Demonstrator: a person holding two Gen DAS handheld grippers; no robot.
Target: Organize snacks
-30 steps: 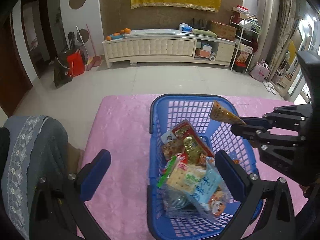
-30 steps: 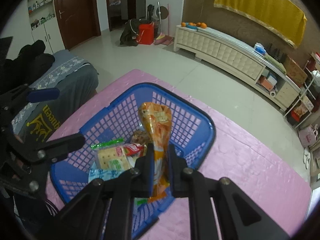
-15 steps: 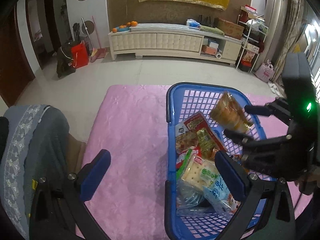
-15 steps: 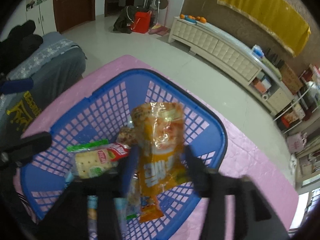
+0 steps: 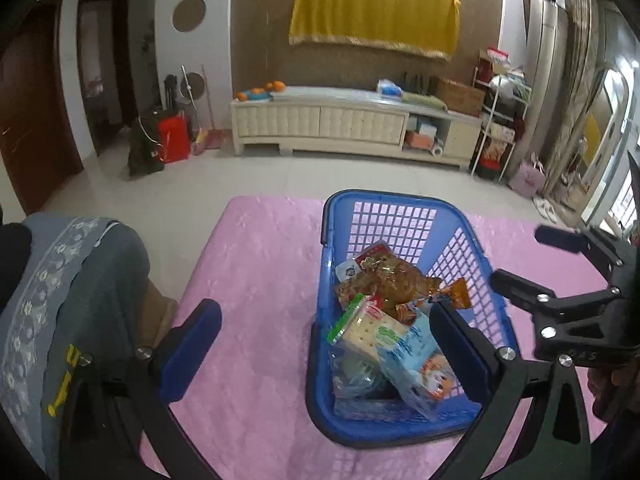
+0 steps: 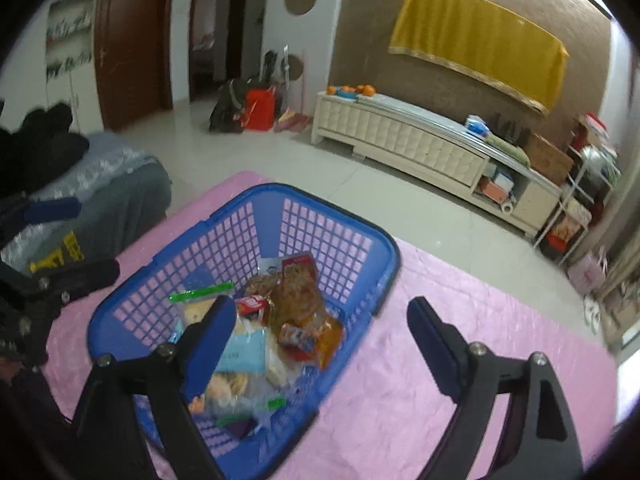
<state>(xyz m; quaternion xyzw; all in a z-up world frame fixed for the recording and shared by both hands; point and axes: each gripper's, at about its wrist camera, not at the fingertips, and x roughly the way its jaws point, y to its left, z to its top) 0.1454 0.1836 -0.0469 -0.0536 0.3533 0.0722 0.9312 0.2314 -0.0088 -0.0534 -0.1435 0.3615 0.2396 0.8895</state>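
Snacks fill the blue plastic lattice basket (image 5: 404, 216) that stands on the pink quilted cloth (image 5: 256, 264) covering the table. On top of the pile lies the orange-and-clear snack bag (image 6: 304, 320), slumped across the other packets with its orange end toward the basket's right wall. Beneath and beside it I see a clear pack of square crackers with a green and red label (image 5: 368, 332), a pale blue pouch (image 5: 416, 352) and a red-edged packet (image 5: 372, 258) nearer the far wall.

My right gripper (image 6: 320, 328) hangs above the basket's near right corner, its jaws opening wide with nothing between them; its left blue pad (image 6: 212, 340) sits over the pile and the other over the pink cloth outside the rim. My left gripper (image 5: 324, 344) is spread wide too, empty, one blue pad over the cloth to the left of the basket and the other over the basket's near right corner. A grey patterned fabric with yellow lettering (image 5: 72, 320) drapes at the left of the table.
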